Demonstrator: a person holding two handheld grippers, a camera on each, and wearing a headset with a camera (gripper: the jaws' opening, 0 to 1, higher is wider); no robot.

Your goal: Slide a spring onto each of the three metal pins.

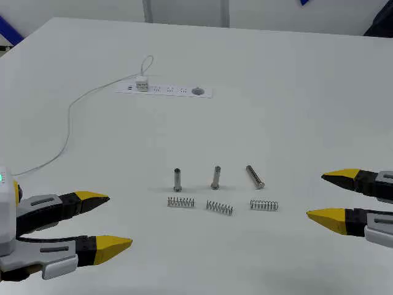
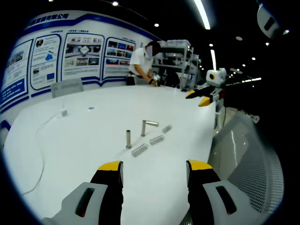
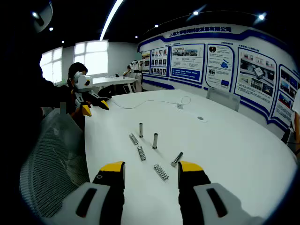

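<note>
Metal pins [image 1: 216,177] sit in a row mid-way across the white table [image 1: 295,123]: two upright, the rightmost lying over. Three springs [image 1: 220,208] lie just in front, one by each pin, none slid on. Flanking them, well apart, the left gripper [image 1: 113,221] and right gripper [image 1: 325,195] have jaws spread, holding nothing. A power strip [image 1: 166,90] lies farther back.

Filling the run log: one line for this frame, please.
stage: not started | left claw: open, empty | right claw: open, empty | pins: two upright, one lying | springs: three loose, none fitted
</note>
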